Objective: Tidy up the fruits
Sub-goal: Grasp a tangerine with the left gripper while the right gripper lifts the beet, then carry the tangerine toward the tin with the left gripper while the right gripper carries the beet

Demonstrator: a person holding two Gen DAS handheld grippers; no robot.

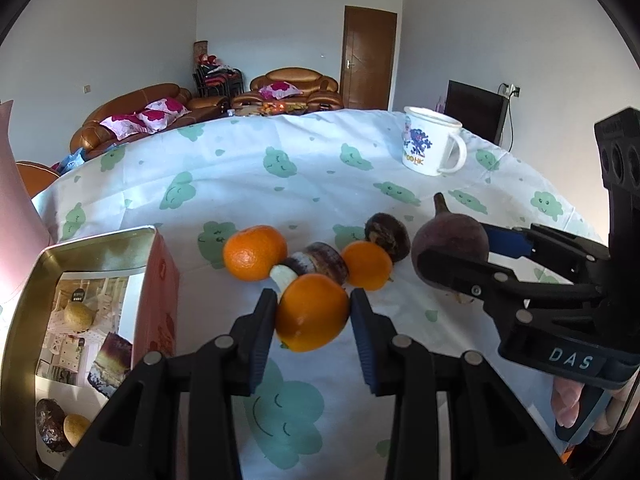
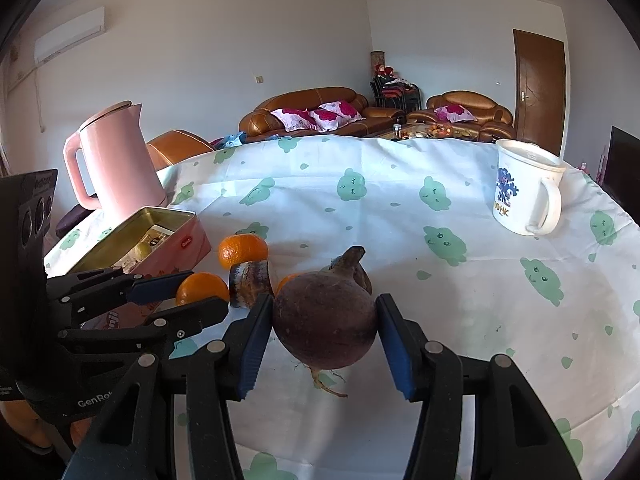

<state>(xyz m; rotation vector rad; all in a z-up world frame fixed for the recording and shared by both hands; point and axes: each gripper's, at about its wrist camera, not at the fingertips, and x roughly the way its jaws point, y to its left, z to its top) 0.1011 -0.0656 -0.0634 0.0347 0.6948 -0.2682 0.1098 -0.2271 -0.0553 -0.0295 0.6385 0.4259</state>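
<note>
2 grippers engaged: each is clamped on 1 item above the clouded tablecloth [image 1: 320, 168].
Left gripper [image 1: 313, 312]: pads pressed on both sides of the nearest orange [image 1: 312, 312]; jaws closed on it.
Right gripper [image 2: 326, 326]: pads pressed on both flanks of the dark purple root [image 2: 326, 322], stem pointing away, rootlet hanging below; jaws closed on it.
Loose items: 2 more oranges, 1 ahead-left [image 1: 255, 253] and 1 ahead-right [image 1: 367, 265] of the left gripper, with 2 dark pieces [image 1: 320, 266] [image 1: 387, 237] between and behind them.
Open tin [image 1: 80, 312]: just left of the left gripper, lid off, printed card and a few small items inside.
Mug [image 2: 526, 188]: far ahead-right of the right gripper, well apart from the fruit.
Kettle [image 2: 116, 160]: behind the tin.
Step in hand: grasp complete on both items; judged as pick-up before sorting.
Next move: lift each item clear of its neighbours, then carry the orange left over the tin wall; keep the 2 grippers from colliding, since they work close together.
Task progress: early, judged from 4 items lying loose.
</note>
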